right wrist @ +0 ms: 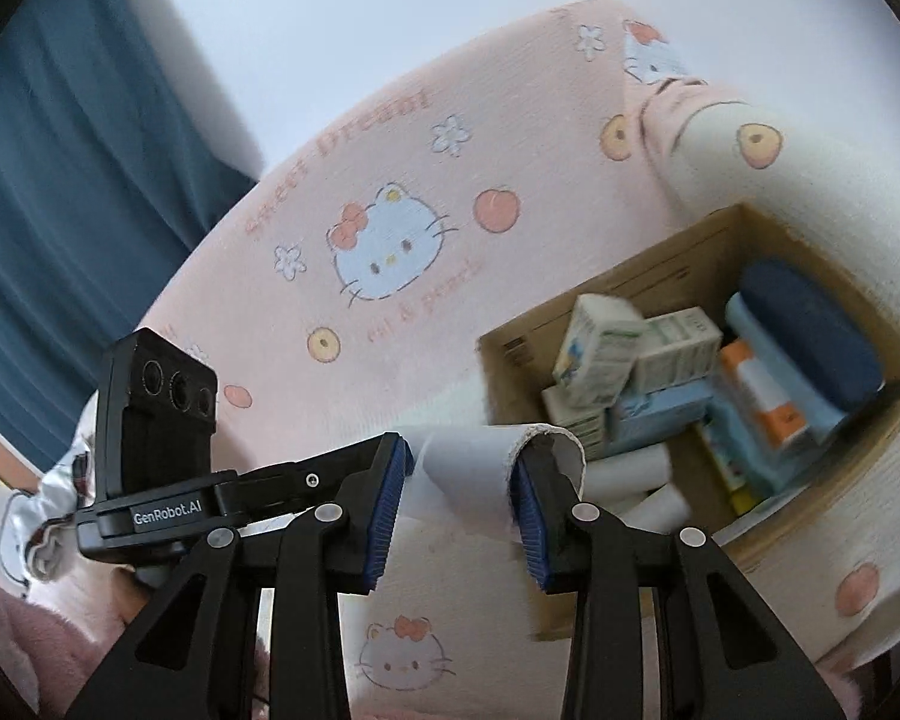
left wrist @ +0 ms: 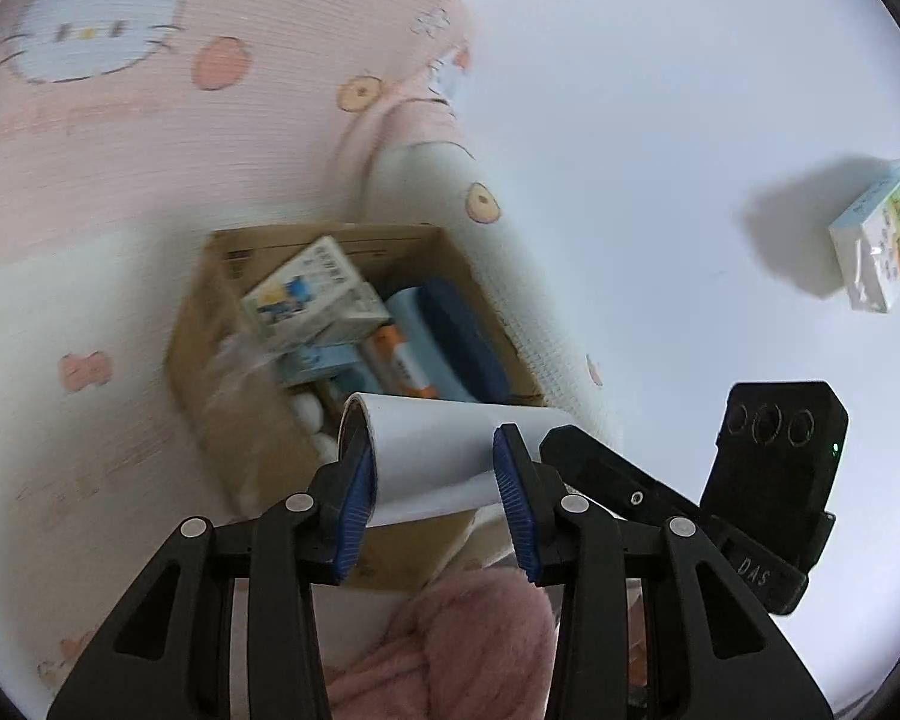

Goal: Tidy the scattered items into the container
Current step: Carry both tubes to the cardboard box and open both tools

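Note:
A cardboard box (left wrist: 222,300) stands on the bed and holds small cartons, a dark blue case, an orange-and-white tube and white rolls. It also shows in the right wrist view (right wrist: 648,276). My left gripper (left wrist: 432,480) is shut on a white roll (left wrist: 444,450), held just above the box's near edge. My right gripper (right wrist: 459,504) is shut on a white roll (right wrist: 480,462), held to the left of the box's near corner. A small wrapped carton (left wrist: 879,237) lies alone on the white surface at the far right.
A pink and white Hello Kitty blanket (right wrist: 390,192) covers the bed around the box. A pink fluffy fabric (left wrist: 480,648) lies under my left gripper. A dark blue curtain (right wrist: 72,180) hangs at the left. The other gripper's camera unit (left wrist: 774,450) is close by.

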Motion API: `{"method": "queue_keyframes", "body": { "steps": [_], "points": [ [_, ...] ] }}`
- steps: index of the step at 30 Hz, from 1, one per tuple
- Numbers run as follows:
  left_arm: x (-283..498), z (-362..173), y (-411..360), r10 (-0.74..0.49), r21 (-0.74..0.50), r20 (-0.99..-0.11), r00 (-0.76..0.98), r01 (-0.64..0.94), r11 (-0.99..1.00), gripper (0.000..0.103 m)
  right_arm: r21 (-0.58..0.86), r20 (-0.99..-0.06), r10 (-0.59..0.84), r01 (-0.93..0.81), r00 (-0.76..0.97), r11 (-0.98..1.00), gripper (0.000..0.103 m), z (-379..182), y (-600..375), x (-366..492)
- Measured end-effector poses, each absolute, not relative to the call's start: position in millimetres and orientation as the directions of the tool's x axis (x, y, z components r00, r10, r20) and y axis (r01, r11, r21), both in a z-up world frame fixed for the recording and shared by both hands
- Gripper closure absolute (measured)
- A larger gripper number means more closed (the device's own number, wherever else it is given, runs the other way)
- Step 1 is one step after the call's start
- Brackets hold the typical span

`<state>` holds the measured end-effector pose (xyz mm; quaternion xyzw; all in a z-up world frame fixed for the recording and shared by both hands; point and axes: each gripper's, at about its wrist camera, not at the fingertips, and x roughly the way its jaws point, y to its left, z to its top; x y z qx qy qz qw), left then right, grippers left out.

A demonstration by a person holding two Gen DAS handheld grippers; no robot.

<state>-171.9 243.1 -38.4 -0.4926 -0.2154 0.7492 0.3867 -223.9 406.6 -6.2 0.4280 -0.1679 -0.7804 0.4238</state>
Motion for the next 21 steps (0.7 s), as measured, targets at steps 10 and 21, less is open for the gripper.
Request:
{"method": "queue_keyframes", "body": {
  "steps": [10, 21],
  "points": [
    [-195.8, -70.2, 288.9, 0.744, -0.68, -0.651, -0.148, -0.322, -0.659, 0.06, 0.654, -0.581, -0.804, 0.515, -0.128, -0.555, 0.07, -48.6, 422.1, -294.1],
    [-211.5, -96.3, 292.7, 0.593, -0.543, -0.801, -0.086, -0.314, -0.779, 0.06, 0.626, -0.722, -0.691, 0.46, 0.035, -0.63, 0.039, -112.9, 398.9, -341.8]
  ]
}}
